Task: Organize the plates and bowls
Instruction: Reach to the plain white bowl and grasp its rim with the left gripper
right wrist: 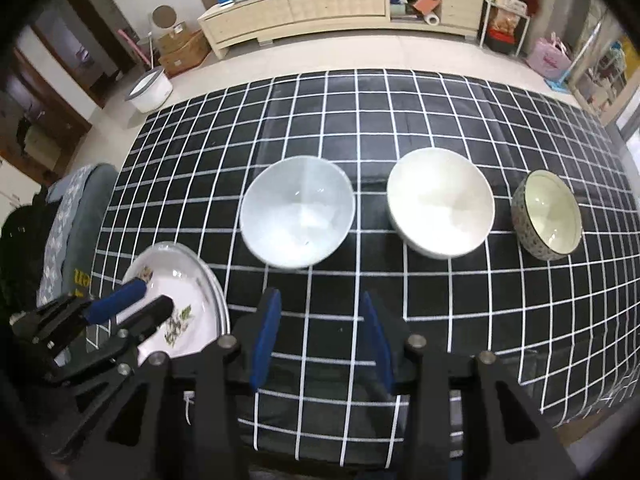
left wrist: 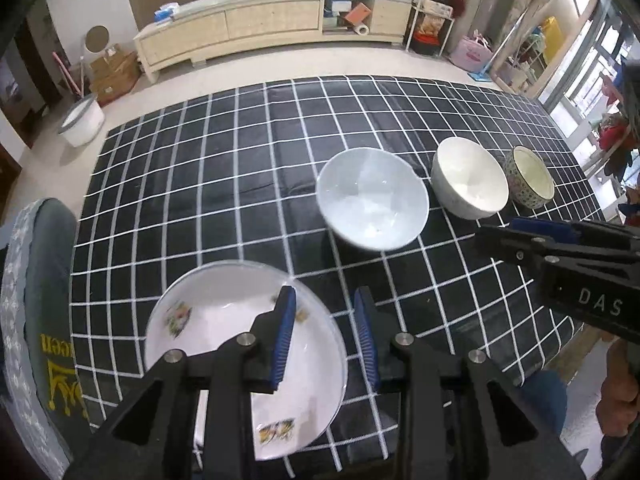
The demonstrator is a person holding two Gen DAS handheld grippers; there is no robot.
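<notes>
A white flower-printed plate point(left wrist: 224, 344) lies at the table's near left corner; it also shows in the right wrist view point(right wrist: 176, 292). My left gripper point(left wrist: 326, 320) is open, its jaws straddling the plate's right rim. Three bowls stand in a row: a pale blue bowl point(right wrist: 298, 212), a white bowl point(right wrist: 440, 202) and a small patterned bowl point(right wrist: 548, 214). My right gripper point(right wrist: 320, 334) is open and empty above the cloth, in front of the blue and white bowls.
The table wears a black cloth with white grid point(right wrist: 400, 120). A grey cushioned chair point(left wrist: 40, 300) stands at the table's left. Beyond the far edge are a white bucket point(right wrist: 150, 90) on the floor and a long low cabinet point(right wrist: 340, 4).
</notes>
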